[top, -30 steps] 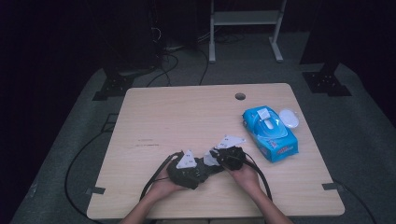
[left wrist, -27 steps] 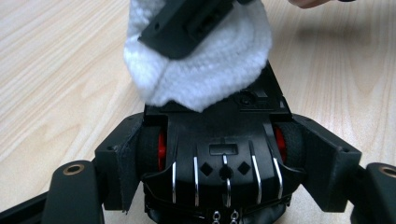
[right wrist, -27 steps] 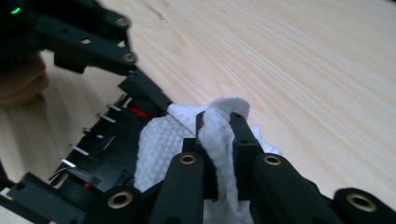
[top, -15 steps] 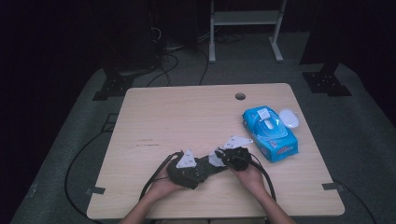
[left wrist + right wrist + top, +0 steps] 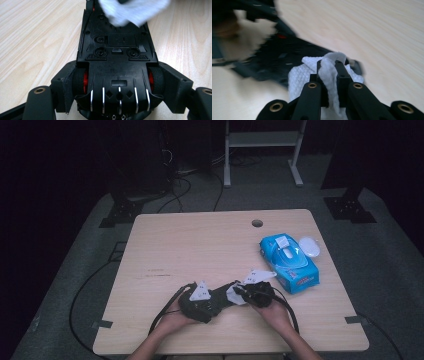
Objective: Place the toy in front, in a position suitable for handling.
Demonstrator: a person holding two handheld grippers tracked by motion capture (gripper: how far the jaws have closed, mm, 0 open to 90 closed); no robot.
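Note:
A black toy car (image 5: 117, 57) with red wheel hubs lies belly-up between the jaws of my left gripper (image 5: 120, 86), which is shut on it across the wheels at one end. In the high view the left gripper (image 5: 202, 301) sits near the table's front edge, with the car (image 5: 222, 299) pointing right from it. My right gripper (image 5: 329, 70) is shut on a folded white wipe (image 5: 299, 77) and presses it onto the car's (image 5: 279, 57) underside. The wipe (image 5: 130, 12) covers the far end of the car. From above, the right gripper (image 5: 255, 292) is just right of the left one.
A blue pack of wipes (image 5: 289, 262) lies at the right of the wooden table (image 5: 200, 240), with a white oval lid (image 5: 309, 246) beside it. A cable hole (image 5: 257, 223) sits near the far edge. Cables trail off the table's front.
My right gripper with the wipe has slid a little to the right along the car. The left gripper and the car have stayed put.

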